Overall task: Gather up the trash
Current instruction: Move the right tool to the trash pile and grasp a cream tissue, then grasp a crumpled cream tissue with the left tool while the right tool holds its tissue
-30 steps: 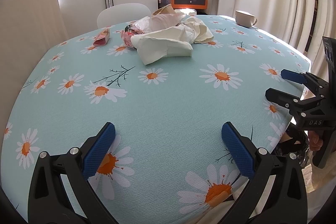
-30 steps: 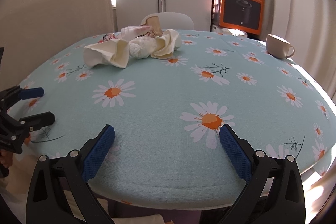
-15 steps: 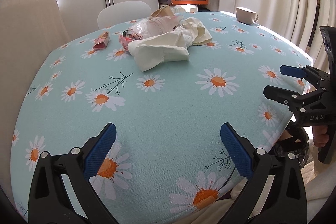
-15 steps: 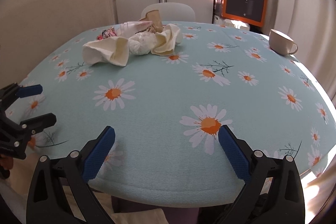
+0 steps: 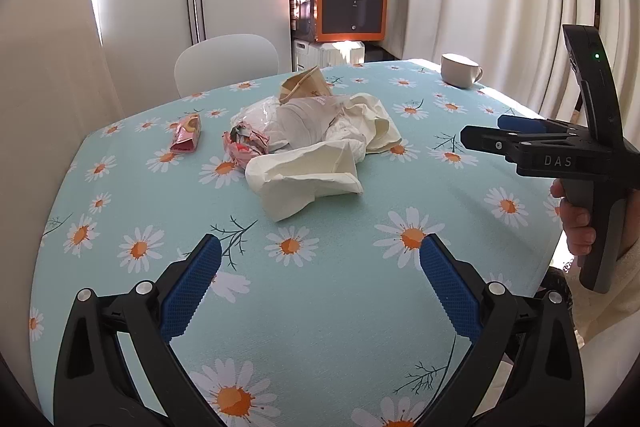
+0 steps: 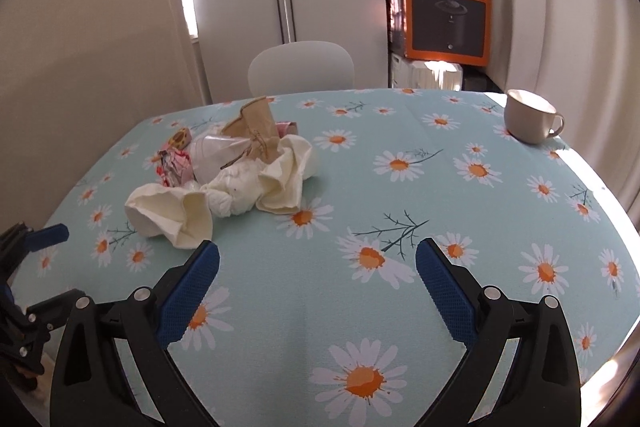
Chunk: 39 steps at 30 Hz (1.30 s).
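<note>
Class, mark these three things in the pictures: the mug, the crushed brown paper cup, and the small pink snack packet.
mug (image 6: 526,121), right wrist view, on its outer side wall.
crushed brown paper cup (image 5: 306,83), left wrist view, on its creased side.
small pink snack packet (image 5: 186,134), left wrist view, on its flat top face.

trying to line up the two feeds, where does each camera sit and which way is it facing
Left wrist: on the left gripper, over the table's near edge, facing the trash pile; the right gripper and a hand show at right.
Right wrist: on the right gripper, facing the same way; the left gripper shows at left.
Shared: trash pile, cup, orange box, white chair.
</note>
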### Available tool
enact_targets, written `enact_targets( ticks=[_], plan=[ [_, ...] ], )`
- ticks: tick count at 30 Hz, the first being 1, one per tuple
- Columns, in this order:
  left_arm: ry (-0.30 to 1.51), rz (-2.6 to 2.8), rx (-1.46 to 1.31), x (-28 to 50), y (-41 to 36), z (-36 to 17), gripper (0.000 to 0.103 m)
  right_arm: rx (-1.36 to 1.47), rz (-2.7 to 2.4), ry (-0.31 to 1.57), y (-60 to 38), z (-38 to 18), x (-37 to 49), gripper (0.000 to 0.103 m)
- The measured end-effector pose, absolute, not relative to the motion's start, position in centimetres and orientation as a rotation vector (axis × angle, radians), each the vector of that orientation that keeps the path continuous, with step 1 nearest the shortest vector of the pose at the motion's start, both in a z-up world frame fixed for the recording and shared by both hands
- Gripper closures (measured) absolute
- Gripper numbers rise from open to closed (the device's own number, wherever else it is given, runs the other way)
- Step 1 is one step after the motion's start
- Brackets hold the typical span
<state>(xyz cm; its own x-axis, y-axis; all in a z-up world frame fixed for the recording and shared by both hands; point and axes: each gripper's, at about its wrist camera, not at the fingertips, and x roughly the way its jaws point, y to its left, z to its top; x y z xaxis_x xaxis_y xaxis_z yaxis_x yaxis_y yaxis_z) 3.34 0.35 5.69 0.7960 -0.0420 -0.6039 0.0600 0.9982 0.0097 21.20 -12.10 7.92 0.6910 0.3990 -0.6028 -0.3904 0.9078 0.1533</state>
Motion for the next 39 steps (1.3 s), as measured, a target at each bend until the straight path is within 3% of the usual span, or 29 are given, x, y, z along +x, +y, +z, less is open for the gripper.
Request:
enact_targets(
  ticks=[16,18,22,24,26,39],
  plan=[
    [0.657,-0.065,-0.061,7.5,3.4,6.2,0.006,0.122,0.467,0.813,-7.3,6.2,29.7,0.009],
    [0.662,-0.065,-0.070,7.9,3.6,6.2,0.006,0.141,0.486,0.845,-7.2,5.7,30.6,0.022],
    [0.680,-0.067,-0.076,8.5,3.7,5.8,0.006,0.171,0.492,0.911,-6.8,4.3,32.1,0.036],
    [0.691,-0.069,-0.074,8.7,3.6,5.6,0.006,0.138,0.507,0.921,-6.4,3.9,32.3,0.058],
    [0.704,-0.069,-0.071,9.0,3.4,5.3,0.006,0.127,0.522,0.920,-6.3,3.7,32.2,0.070],
    [0.766,-0.068,-0.080,11.6,2.1,4.1,0.006,0.091,0.538,0.770,-9.7,6.8,28.3,0.074]
  ],
)
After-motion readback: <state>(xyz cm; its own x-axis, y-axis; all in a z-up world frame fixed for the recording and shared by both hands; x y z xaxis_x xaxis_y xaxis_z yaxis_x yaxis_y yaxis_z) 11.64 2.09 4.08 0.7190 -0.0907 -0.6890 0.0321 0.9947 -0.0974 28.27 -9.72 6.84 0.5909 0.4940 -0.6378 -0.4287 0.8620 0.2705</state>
